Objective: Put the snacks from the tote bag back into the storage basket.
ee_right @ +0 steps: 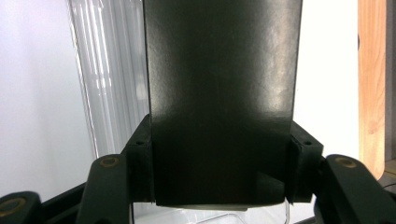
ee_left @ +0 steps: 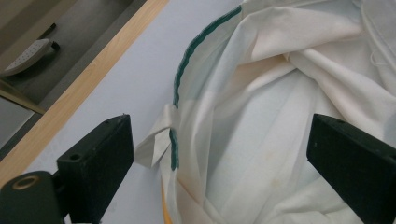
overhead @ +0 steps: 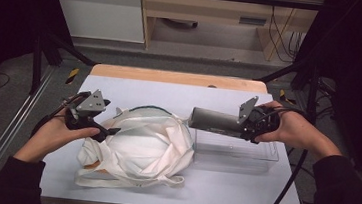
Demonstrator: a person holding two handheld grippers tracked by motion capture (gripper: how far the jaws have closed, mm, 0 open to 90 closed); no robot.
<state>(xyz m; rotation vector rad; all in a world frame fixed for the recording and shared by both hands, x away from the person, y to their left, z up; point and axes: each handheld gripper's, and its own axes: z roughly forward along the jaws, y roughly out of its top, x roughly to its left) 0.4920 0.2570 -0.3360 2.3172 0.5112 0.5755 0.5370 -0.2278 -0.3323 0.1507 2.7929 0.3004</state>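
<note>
One dark box (overhead: 215, 122) is clamped in the right gripper (overhead: 247, 127), level at three o'clock of the cloth bag (overhead: 139, 146) mid-table, while the left gripper (overhead: 108, 131), jaws wide and empty, hovers at the bag's nine o'clock rim, so loading seems yet to happen.

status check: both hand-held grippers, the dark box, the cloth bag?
Right hand-held gripper shut on dark box, held level above clear bin. Left hand-held gripper open at white cloth bag, nothing between its pads. Bag mouth slack, partly collapsed.
</note>
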